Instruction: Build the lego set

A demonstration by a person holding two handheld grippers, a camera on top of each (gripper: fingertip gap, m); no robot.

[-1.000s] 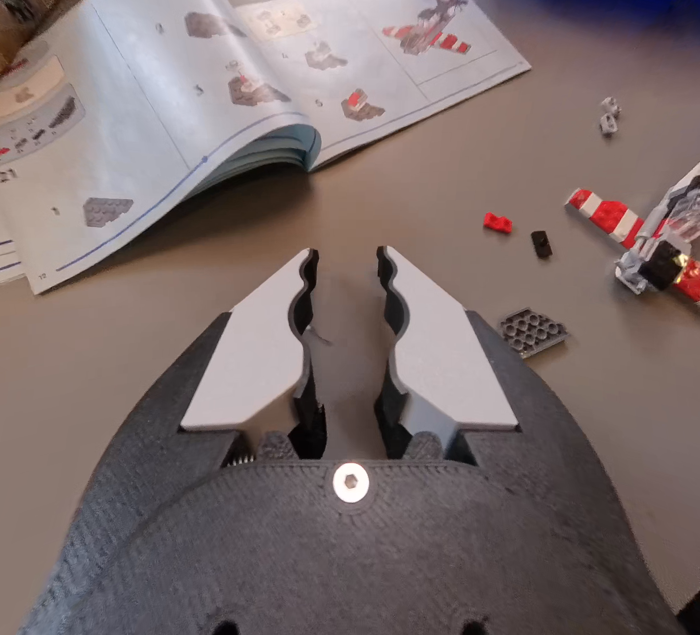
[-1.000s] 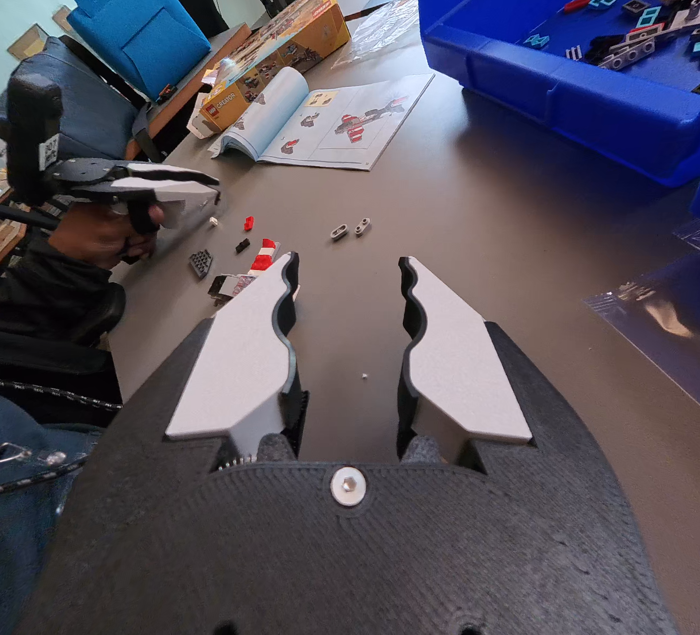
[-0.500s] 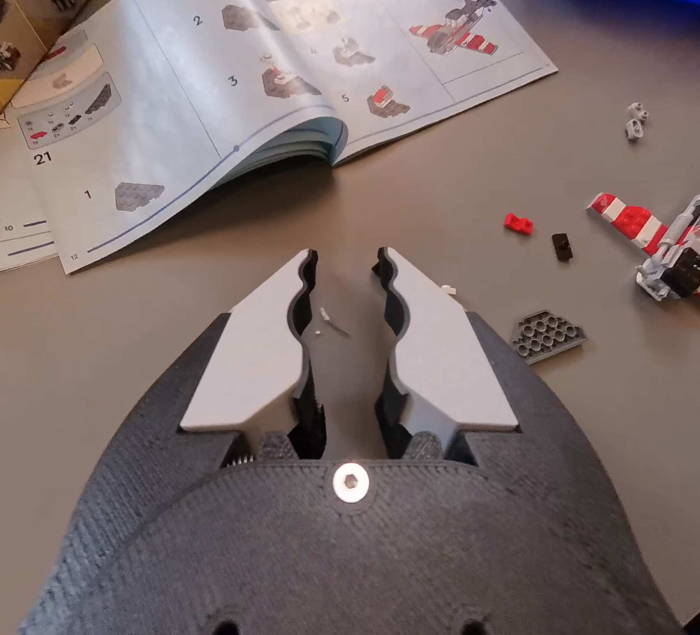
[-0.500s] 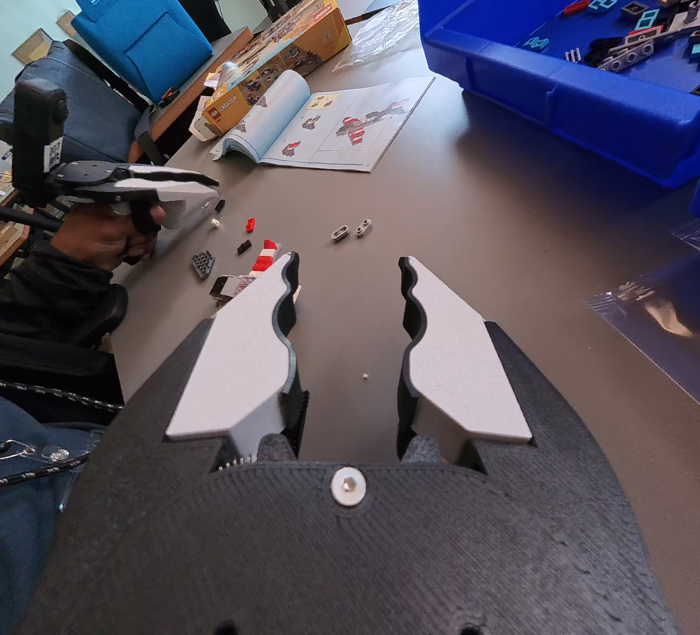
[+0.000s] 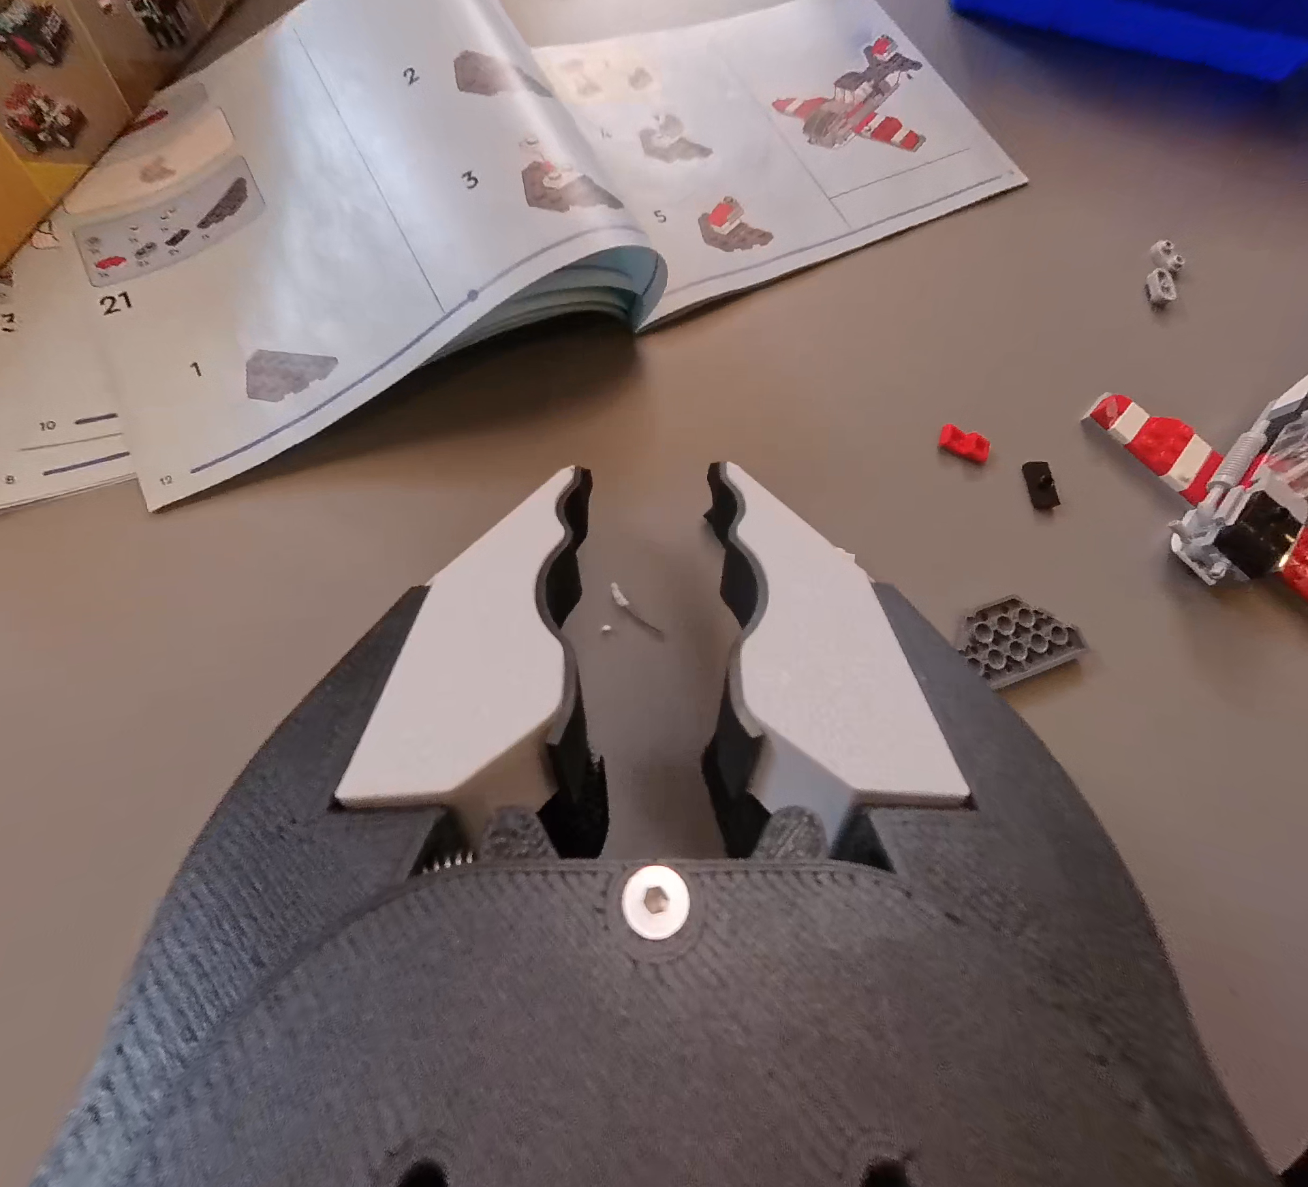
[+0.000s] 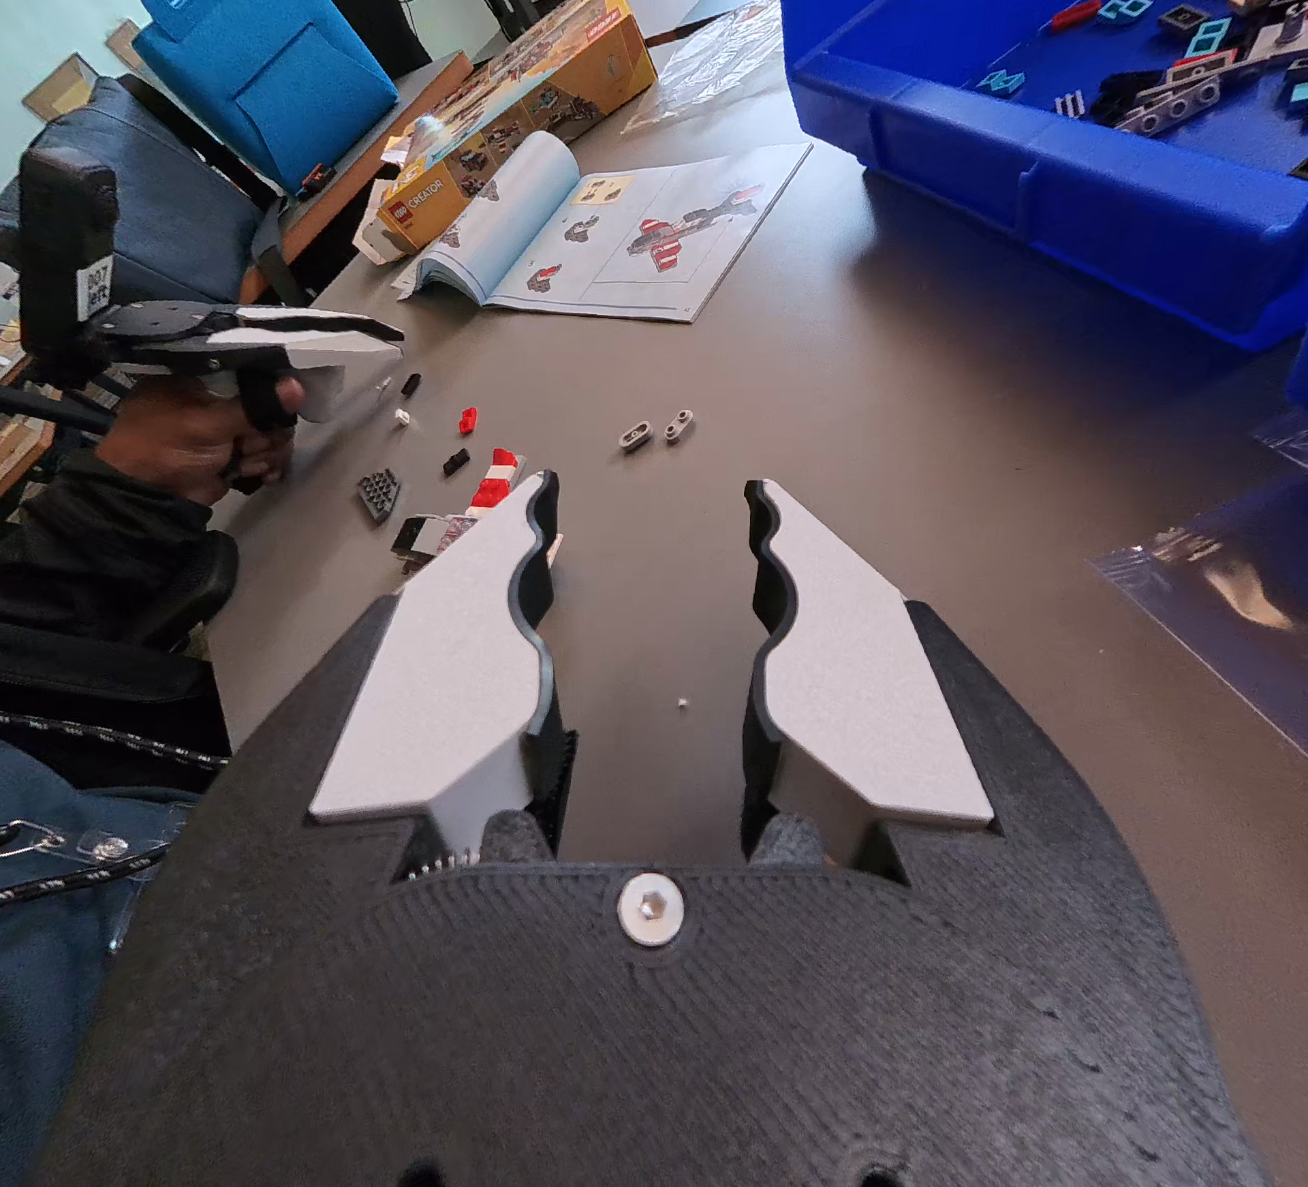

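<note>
Yellow printed box point(image 6: 524, 112), open booklet point(image 5: 439, 197); both grippers' fingers spread, empty.

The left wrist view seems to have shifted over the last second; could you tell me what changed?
The left gripper drew back and leftward, open and empty, uncovering white bits on the table. The right gripper stayed open; the loose bricks and booklet stayed put.

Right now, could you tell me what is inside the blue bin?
The blue bin holds loose pieces: grey, black, teal and one red. Its far part is cut off, so the rest is unseen.
</note>
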